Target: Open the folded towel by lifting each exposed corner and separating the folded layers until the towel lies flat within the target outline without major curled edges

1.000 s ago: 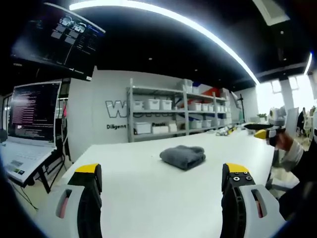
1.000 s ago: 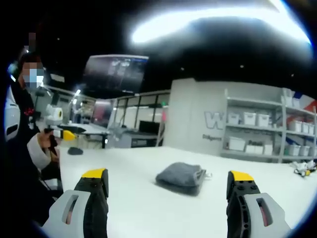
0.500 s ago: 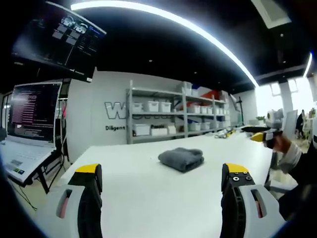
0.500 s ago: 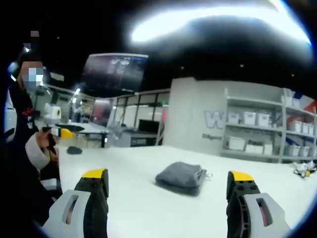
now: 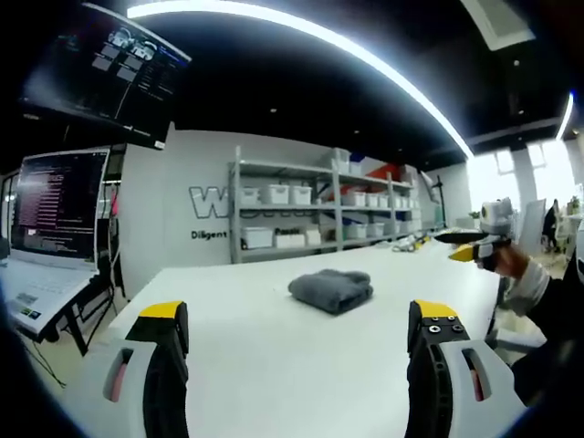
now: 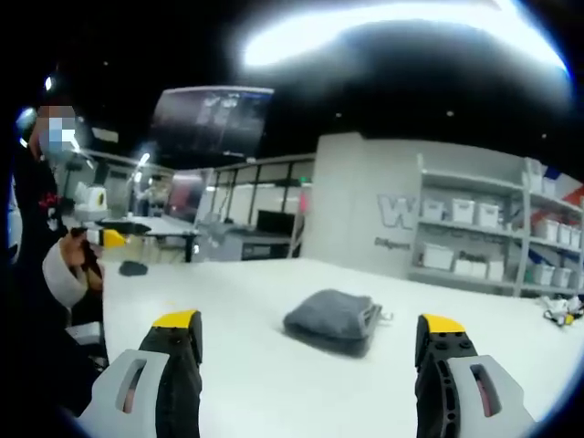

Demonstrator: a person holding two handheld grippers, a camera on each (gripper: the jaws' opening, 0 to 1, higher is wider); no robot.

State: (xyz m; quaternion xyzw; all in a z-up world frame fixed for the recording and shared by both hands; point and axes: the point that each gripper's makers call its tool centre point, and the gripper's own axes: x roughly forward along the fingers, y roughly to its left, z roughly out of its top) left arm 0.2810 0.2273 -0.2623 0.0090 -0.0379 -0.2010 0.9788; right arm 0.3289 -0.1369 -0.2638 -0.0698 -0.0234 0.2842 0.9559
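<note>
Towel [image 5: 330, 289] folded on table [image 5: 274, 356] — both claws [image 5: 297, 333] [image 6: 306, 342] spread, empty — wall lettering begins "W", "Diligent".

Bare white surface [image 5: 274, 356] on all sides of the folded grey towel [image 5: 330, 289], open for approach from front, left and right. Clear air between the 2 spread fingers [image 5: 162, 319] and the towel. At the left edge, a laptop [image 5: 41, 237] on a stand. Beyond the far edge, shelving [image 5: 319, 210] with bins, well apart.
</note>
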